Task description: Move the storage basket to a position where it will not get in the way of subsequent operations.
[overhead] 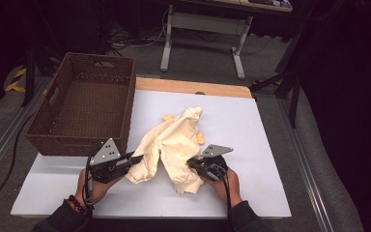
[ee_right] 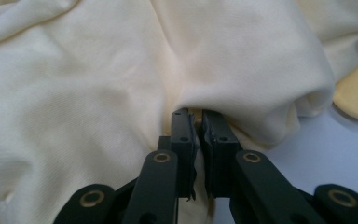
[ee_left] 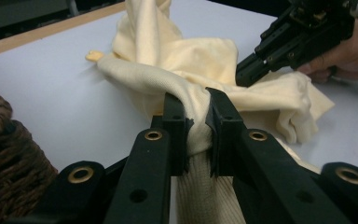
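Observation:
A cream-coloured garment (overhead: 171, 145) lies crumpled in the middle of the white table top (overhead: 251, 125). My left gripper (overhead: 136, 157) holds its left lower part; in the left gripper view its jaws are shut on a thick fold of the garment (ee_left: 196, 126). My right gripper (overhead: 192, 164) grips the garment's right lower part, and in the right gripper view its jaws pinch a thin fold of the garment (ee_right: 121, 84). The right gripper (ee_left: 242, 74) also appears at the upper right of the left gripper view, held by a hand (ee_left: 349, 51).
A brown wicker basket (overhead: 84, 104) stands at the table's back left, close to my left gripper. A small yellow patch (overhead: 200, 137) sticks out beside the garment. The table's wooden far edge (overhead: 193, 87) runs behind it. Bare white surface lies right of the garment.

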`<action>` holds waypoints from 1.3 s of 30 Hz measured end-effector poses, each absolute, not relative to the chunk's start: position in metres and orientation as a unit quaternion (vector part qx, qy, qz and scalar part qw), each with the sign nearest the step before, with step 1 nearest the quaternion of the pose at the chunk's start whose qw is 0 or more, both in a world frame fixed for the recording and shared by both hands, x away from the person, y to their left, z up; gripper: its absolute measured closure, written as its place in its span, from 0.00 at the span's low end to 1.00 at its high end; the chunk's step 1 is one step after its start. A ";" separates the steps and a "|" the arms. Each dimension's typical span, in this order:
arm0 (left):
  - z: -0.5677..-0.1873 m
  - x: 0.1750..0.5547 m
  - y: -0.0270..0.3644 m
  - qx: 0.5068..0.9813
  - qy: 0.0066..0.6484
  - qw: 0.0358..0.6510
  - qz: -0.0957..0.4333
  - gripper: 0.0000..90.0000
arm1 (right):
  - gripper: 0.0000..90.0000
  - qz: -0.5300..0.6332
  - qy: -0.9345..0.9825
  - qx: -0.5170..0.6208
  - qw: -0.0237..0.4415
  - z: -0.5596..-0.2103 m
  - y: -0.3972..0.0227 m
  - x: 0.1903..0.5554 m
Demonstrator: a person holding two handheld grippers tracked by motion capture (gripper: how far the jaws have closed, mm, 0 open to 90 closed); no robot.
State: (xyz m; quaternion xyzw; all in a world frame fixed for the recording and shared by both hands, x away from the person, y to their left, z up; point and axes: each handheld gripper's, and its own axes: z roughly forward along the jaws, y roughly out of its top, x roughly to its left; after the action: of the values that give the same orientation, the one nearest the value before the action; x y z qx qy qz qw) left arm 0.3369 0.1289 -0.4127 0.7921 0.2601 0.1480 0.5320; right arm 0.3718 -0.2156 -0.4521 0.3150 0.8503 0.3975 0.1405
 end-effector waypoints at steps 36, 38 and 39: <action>-0.413 0.367 -0.035 0.817 0.133 0.557 0.059 0.89 | 0.78 0.476 0.752 0.404 0.209 -0.407 -0.325 0.362; -0.420 0.367 -0.039 0.822 0.131 0.551 0.053 0.89 | 0.77 0.478 0.753 0.402 0.208 -0.407 -0.325 0.362; -0.423 0.366 -0.039 0.824 0.130 0.549 0.053 0.89 | 0.76 0.480 0.753 0.401 0.206 -0.406 -0.324 0.362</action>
State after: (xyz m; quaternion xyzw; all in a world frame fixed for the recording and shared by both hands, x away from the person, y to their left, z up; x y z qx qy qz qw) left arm 0.3664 -0.0393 -0.4228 0.8240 0.1302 0.0532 0.5489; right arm 0.3619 -0.3243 -0.4060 0.4005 0.7530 0.4799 0.2058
